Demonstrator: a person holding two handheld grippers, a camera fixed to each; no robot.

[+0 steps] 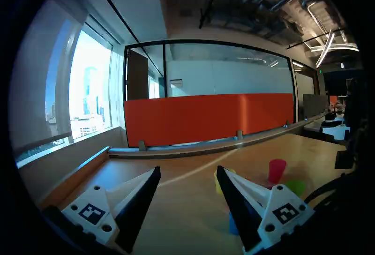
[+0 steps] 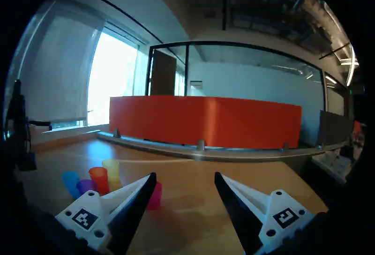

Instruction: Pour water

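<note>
Right gripper view: right gripper (image 2: 184, 176) fingers wide, empty. Cups (image 2: 99, 178) clustered on table (image 2: 197, 208), low left; pink cup (image 2: 155, 196) nearest. Left gripper (image 1: 188, 168) likewise wide, empty. Which cup holds water: can't tell. Grasp mid-body, keep upright.

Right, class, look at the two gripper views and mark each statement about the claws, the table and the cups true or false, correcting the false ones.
1. The left claw and the right claw are both open, holding nothing. True.
2. The table is made of glass. False: it is wooden.
3. The partition behind the table is orange. True.
4. The yellow cup lies on its side. False: it stands upright.
</note>
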